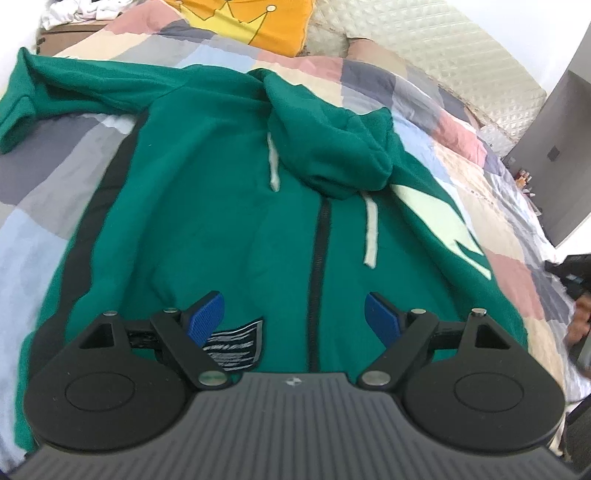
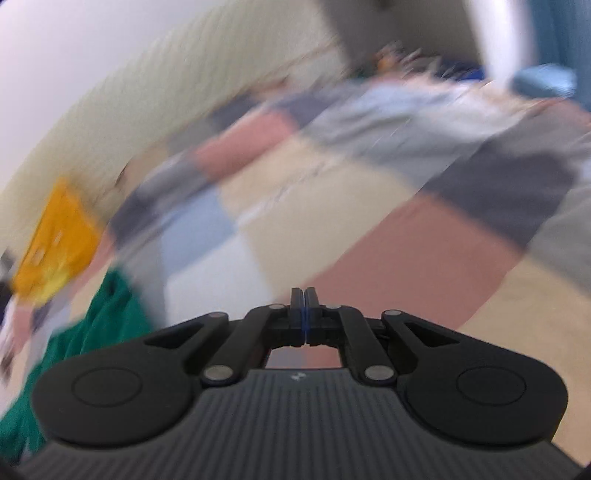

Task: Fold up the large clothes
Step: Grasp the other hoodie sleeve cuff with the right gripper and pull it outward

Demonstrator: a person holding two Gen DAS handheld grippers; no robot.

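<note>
Nearest to me, my left gripper [image 1: 293, 314] hangs over the lower front of the green hoodie [image 1: 207, 206], its blue fingers [image 1: 205, 317] spread wide apart with nothing between them. A dark patch with pale lettering [image 1: 236, 345] on the hoodie sits just under the left finger, and I cannot read it. The hoodie lies front up on the bed, over a patchwork quilt [image 1: 55, 192] of grey, blue, beige and pink squares. One sleeve [image 1: 66, 85] stretches off to the left, the black zip [image 1: 319, 266] runs up the middle, the hood [image 1: 332, 136] is flopped forward over the chest with two white drawcords [image 1: 371, 232], and a pale printed shape [image 1: 439, 229] shows at the right. An orange pillow [image 1: 243, 18] lies at the head, beside a quilted cream headboard [image 1: 424, 48]. My right gripper [image 2: 305, 306] has its fingers pressed together on nothing, above bare quilt. That view is smeared; only a green edge of the hoodie shows at lower left.
</note>
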